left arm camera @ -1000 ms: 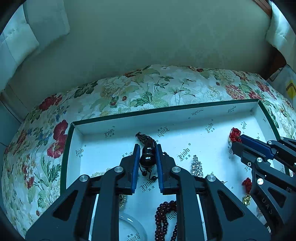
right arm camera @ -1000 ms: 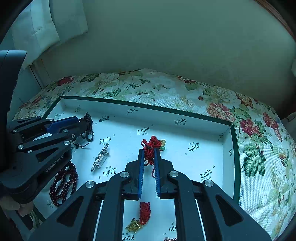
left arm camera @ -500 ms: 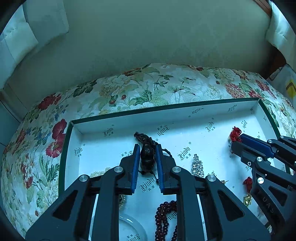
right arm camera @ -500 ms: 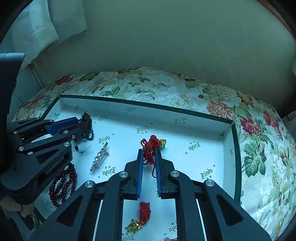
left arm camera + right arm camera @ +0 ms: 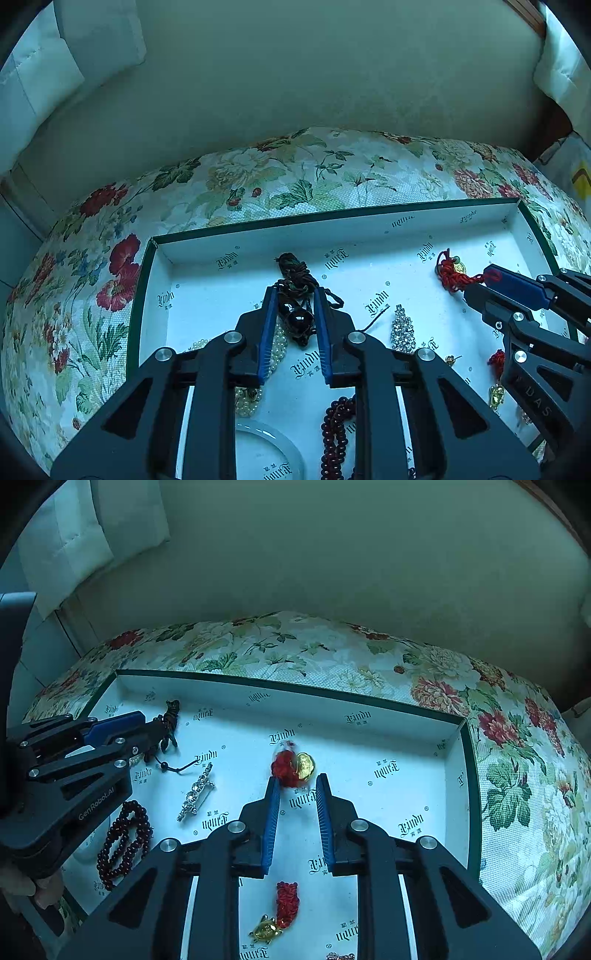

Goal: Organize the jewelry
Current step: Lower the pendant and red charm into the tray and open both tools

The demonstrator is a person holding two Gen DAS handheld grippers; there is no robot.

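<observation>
While I held both tongs over the white tray [image 5: 452, 771] on the floral cloth [image 5: 517, 775], my left tongs [image 5: 295, 295] stood clamped on a dark cord pendant [image 5: 297, 317], its round dark bead sitting between the blue pads [image 5: 266, 332] and its knotted cord reaching forward past the tips onto the tray floor. My right tongs [image 5: 295, 779] stood apart, gripping nothing. Just ahead of their tips lay a red knot charm with a gold coin [image 5: 293, 766], slightly blurred, close to the left pad [image 5: 271, 819]; I could not tell whether it touched. Behind the right tips, between the two arms of the tongs, lay a second red knot with a gold turtle [image 5: 277, 915]. To the left of the right tongs, between them and the left tongs, a rhinestone brooch [image 5: 195, 792] lay aslant. Further back on that side a dark red bead string [image 5: 123, 843] lay coiled beside the left tongs' body. Under the left tongs I saw pale pearls [image 5: 277, 347] and a pale bangle [image 5: 269, 439].
</observation>
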